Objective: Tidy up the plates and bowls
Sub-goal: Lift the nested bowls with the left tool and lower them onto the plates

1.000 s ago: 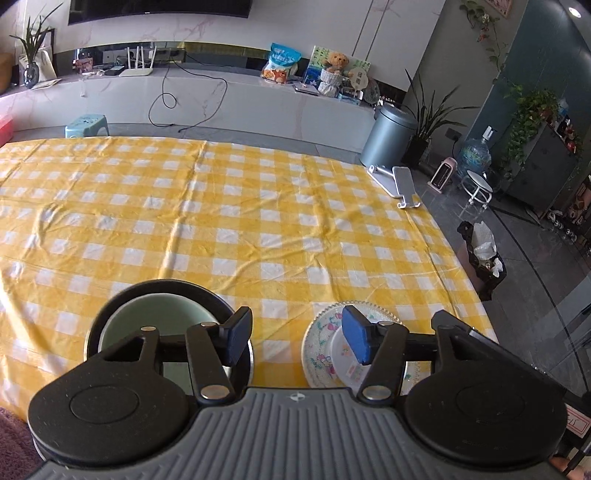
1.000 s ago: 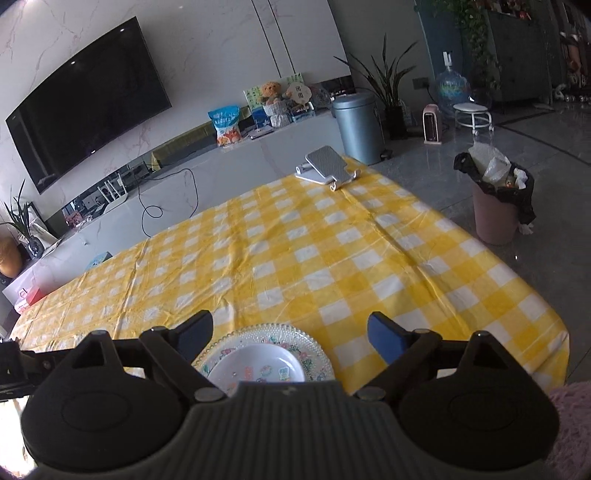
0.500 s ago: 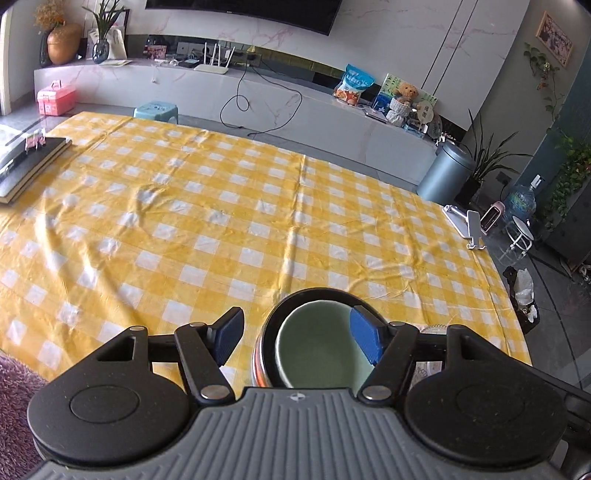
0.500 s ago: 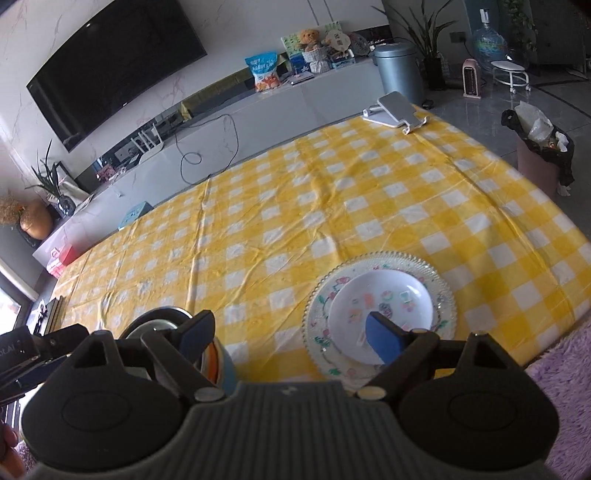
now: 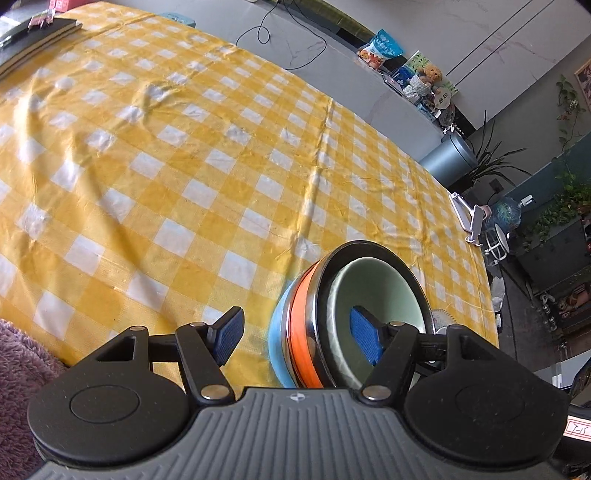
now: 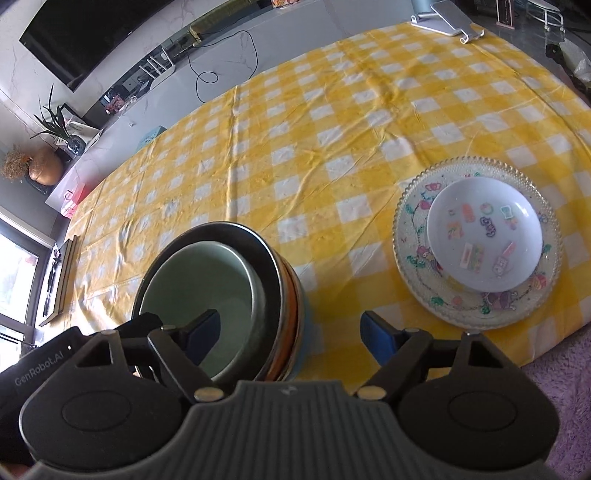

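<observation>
A stack of nested bowls stands near the table's front edge: pale green inside, then a dark steel one, orange and light blue outside. It also shows in the right wrist view. My left gripper is open, straddling the stack's left wall, one finger inside the green bowl. My right gripper is open, straddling the stack's right wall, its left finger inside the bowl. A small white plate lies on a larger patterned plate to the right.
The yellow checked tablecloth covers the table. Dark books lie at its far left corner, a white phone stand at the far right. A purple rug lies below the front edge.
Both grippers have dropped and closed in on the bowl stack from either side. Each now has one finger inside the green bowl. The plates are now off to the right.
</observation>
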Tool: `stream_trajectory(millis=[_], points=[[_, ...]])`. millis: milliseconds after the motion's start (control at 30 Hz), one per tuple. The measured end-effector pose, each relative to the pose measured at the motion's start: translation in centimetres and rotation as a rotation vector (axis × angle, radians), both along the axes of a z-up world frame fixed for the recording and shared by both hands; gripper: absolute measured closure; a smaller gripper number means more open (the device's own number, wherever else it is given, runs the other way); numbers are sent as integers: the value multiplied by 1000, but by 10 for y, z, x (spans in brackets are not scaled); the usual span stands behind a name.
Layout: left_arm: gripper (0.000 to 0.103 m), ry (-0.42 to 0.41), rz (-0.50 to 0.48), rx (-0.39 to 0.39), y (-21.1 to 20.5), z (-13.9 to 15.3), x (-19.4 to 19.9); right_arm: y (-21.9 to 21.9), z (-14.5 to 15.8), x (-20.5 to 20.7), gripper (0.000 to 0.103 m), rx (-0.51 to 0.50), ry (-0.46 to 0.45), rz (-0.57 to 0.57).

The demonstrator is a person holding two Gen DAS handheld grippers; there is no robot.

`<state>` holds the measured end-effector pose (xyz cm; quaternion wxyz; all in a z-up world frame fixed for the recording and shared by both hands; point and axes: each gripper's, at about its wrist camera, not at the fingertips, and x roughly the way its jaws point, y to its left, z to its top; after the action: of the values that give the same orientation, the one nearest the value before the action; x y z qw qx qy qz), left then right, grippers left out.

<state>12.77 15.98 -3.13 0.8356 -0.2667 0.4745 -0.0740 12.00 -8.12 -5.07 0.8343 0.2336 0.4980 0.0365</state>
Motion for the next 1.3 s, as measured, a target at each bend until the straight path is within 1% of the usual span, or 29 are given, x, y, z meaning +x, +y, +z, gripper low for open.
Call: stream_trajectory(millis=[33,100,267,300,333,400,467,567,600,700,767,800,967,1300], points=[[27,10,-1,-19,1,-3,1,1,-3,3,26,8,10,-1],[29,24,0,-41,2,-8,3,1,-9,6,31,32,33,-3],[32,54,-6,-70,3,-15,9,0,-22,14,31,109,69,-1],[32,61,-9,-78,3,-17,10,0,-24,15,33,123,76,1],[32,67,-10,-85,3,-18,10,0,-26,15,37,134,84,3],[33,79,-10,-99,3,-21,12,-2,-30,16,39,160,95,4],[33,86,-9,-94,2,-22,14,-4,-33,17,43,179,99,1],[39,95,-12,-84,-1,-24,16,-9,-36,17,45,211,103,-8],[41,101,-14,-84,-2,-24,17,-10,-37,18,47,225,104,-9],[44,118,-21,-81,-4,-27,18,-13,-40,19,50,245,110,-9],[49,118,-26,-84,-6,-27,18,-13,-41,19,51,249,109,-7],[50,118,-26,-76,-7,-26,18,-16,-41,18,52,250,108,-5],[52,122,-29,-43,-11,-24,19,-19,-41,17,52,250,109,-5],[54,120,-39,-27,-13,-23,19,-12,-36,17,55,217,105,-8]])
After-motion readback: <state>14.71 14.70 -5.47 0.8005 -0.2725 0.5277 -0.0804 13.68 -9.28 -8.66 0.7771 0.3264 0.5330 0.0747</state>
